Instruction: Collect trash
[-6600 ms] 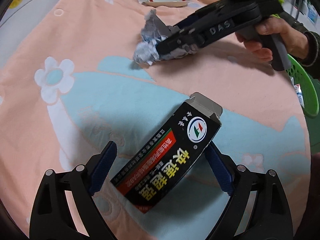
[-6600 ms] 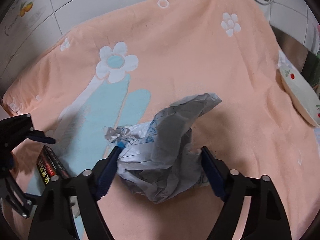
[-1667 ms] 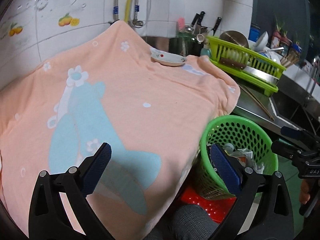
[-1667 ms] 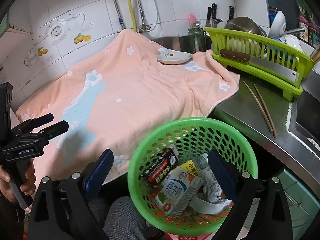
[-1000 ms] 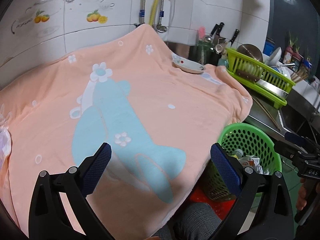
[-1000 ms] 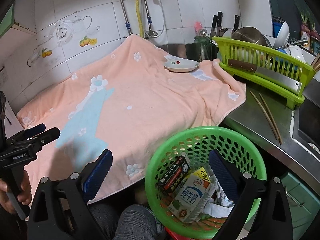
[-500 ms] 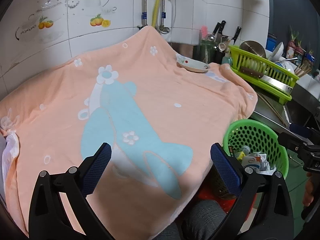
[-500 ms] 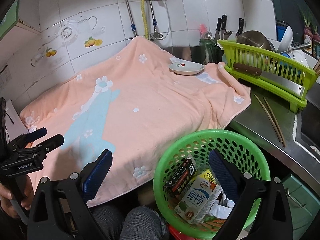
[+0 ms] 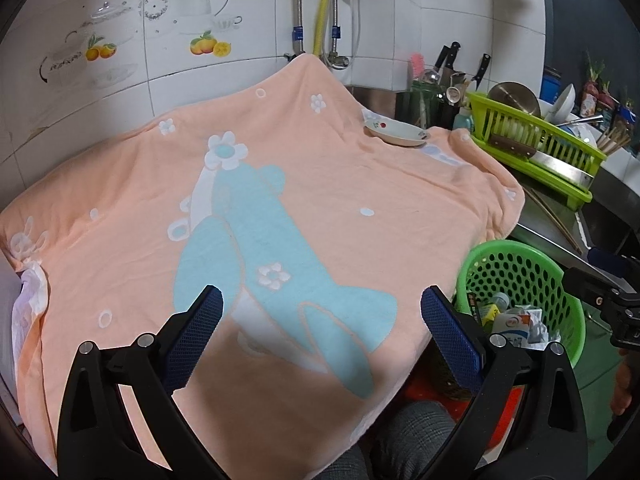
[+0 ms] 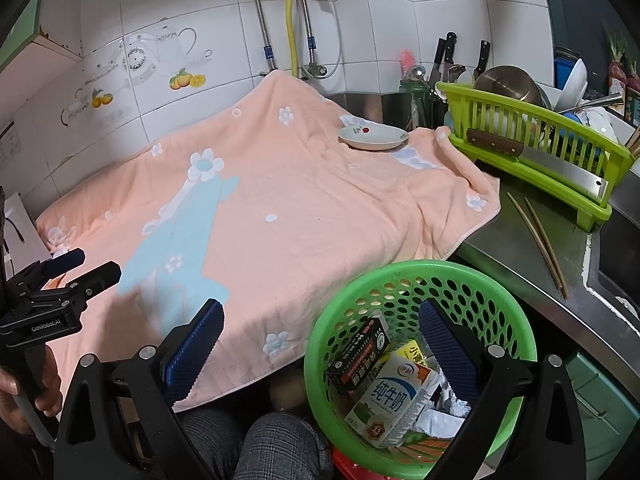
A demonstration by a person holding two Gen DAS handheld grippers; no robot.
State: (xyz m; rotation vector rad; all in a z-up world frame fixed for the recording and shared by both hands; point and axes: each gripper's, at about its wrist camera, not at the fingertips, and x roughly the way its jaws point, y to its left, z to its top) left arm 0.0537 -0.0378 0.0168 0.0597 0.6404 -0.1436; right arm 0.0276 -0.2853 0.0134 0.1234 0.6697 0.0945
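Observation:
A green perforated basket (image 10: pixel 360 292) (image 9: pixel 520 256) stands below the counter's front edge at the right. Inside it lie a black carton (image 10: pixel 358 354), a white milk carton (image 10: pixel 394 394) and crumpled paper (image 10: pixel 448 404). My right gripper (image 10: pixel 320 344) hangs open above the basket's near left rim, holding nothing. My left gripper (image 9: pixel 322 336) is open and empty over the near edge of the peach towel (image 9: pixel 320 200). In the right wrist view the left gripper (image 10: pixel 80 268) shows at the far left in a hand. In the left wrist view the right gripper (image 9: pixel 596 276) pokes in at the right edge.
A small white dish (image 10: pixel 372 136) sits at the towel's far corner. A green dish rack (image 10: pixel 532 148) with a cleaver and bowls stands at the right, chopsticks (image 10: pixel 540 240) on the steel counter before it. Knives and pipes line the tiled wall. A grey-trousered knee (image 10: pixel 272 440) is below.
Both grippers drew back and up from the basket, widening the view of the towel. The black carton and the crumpled wrapper, held 6.6 s ago, now lie in the basket.

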